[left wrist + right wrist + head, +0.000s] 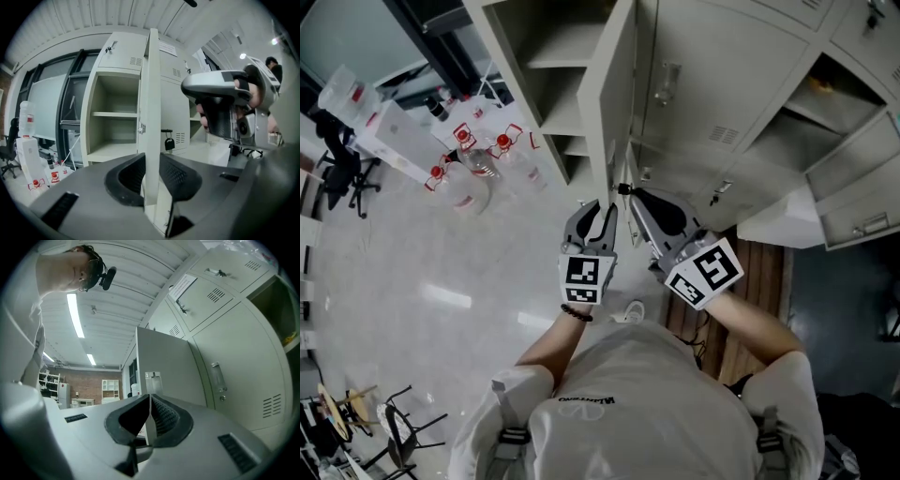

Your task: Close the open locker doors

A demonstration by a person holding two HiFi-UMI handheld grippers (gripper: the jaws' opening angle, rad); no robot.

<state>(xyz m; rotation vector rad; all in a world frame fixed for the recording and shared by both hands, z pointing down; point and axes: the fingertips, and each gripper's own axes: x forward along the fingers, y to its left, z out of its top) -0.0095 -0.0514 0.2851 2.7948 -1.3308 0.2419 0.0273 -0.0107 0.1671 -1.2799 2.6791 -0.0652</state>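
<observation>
The locker door (614,103) stands open, edge-on to the person, with its free edge grasped between the pads of the left gripper (151,174). Just right of that edge, the right gripper (149,417) is clenched on nothing. A paper label (182,287) on an upper locker is too small to read. Left of the door gapes 1 shelved compartment (115,122); bottles (473,155) stand well apart on the open floor

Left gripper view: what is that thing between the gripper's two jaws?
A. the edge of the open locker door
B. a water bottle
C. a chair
A: the pale edge of the open locker door runs straight down between the jaws of the left gripper, whose dark pads sit against it on both sides.
</observation>
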